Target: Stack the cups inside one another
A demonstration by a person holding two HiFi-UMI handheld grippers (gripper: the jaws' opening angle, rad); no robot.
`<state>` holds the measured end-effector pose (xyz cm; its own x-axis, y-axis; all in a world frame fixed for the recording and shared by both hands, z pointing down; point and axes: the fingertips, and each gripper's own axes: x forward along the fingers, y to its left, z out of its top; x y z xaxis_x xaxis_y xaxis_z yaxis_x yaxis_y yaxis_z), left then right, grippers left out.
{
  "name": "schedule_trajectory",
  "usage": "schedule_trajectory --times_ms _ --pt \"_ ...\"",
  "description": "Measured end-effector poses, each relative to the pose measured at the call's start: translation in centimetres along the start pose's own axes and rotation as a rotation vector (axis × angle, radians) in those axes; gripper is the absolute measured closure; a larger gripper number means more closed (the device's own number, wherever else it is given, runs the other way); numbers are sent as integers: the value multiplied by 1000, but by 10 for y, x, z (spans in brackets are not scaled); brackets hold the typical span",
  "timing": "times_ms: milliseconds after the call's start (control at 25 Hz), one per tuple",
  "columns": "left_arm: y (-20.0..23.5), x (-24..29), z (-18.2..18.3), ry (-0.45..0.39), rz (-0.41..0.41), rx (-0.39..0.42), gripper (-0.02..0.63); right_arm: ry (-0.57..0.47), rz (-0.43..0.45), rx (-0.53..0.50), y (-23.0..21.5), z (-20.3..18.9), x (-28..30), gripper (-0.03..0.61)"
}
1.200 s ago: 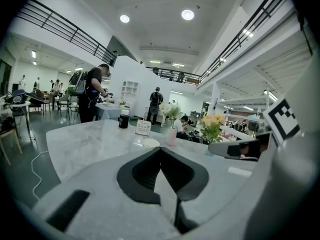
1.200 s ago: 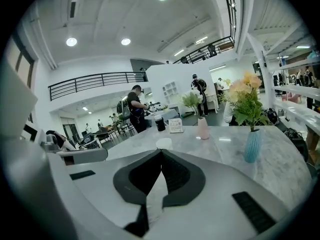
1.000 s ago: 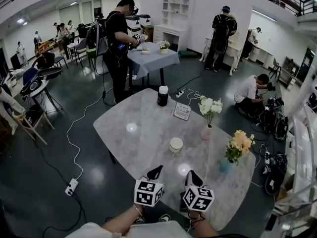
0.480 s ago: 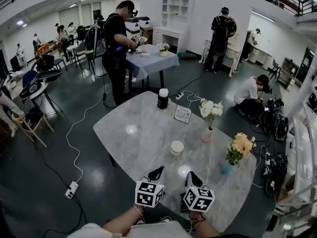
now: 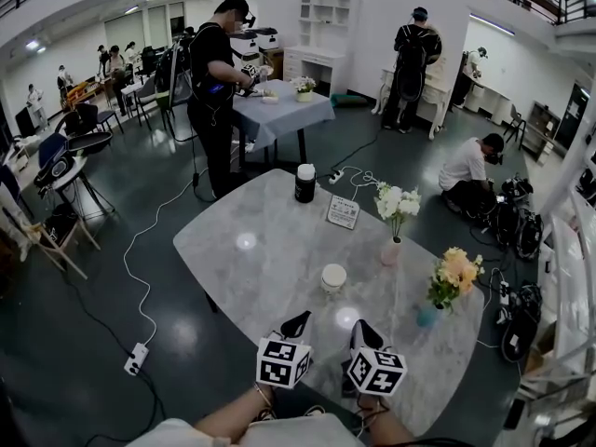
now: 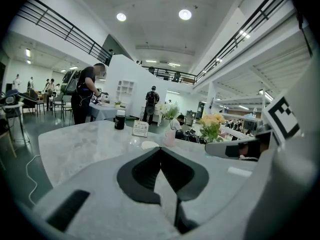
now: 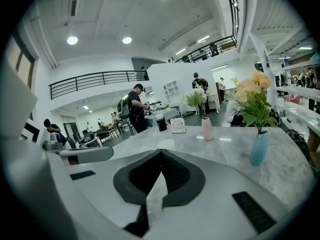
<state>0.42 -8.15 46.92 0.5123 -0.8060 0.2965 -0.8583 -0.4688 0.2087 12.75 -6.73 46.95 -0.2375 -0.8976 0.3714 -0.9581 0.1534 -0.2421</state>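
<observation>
Unmoved since the earlier frame: left gripper (image 5: pixel 298 323) and right gripper (image 5: pixel 363 330), side by side over the table's (image 5: pixel 251 250) near edge, jaws pressed together, empty. White cup (image 5: pixel 332 277) stands upright just beyond them.

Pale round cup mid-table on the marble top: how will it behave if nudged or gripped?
The pale round cup looks squat and wide, so it probably slides rather than tips. The marble table is glossy, so a nudge may send it skating. It seems small and likely light; its material can't be told.
</observation>
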Motion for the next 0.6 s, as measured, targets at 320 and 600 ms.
schedule_trajectory --times_ms 320,600 --pt "6 5 -3 6 -5 -11 603 5 1 -1 2 -1 7 572" --pt "9 5 -4 13 -8 -15 603 15 4 6 4 -3 9 572"
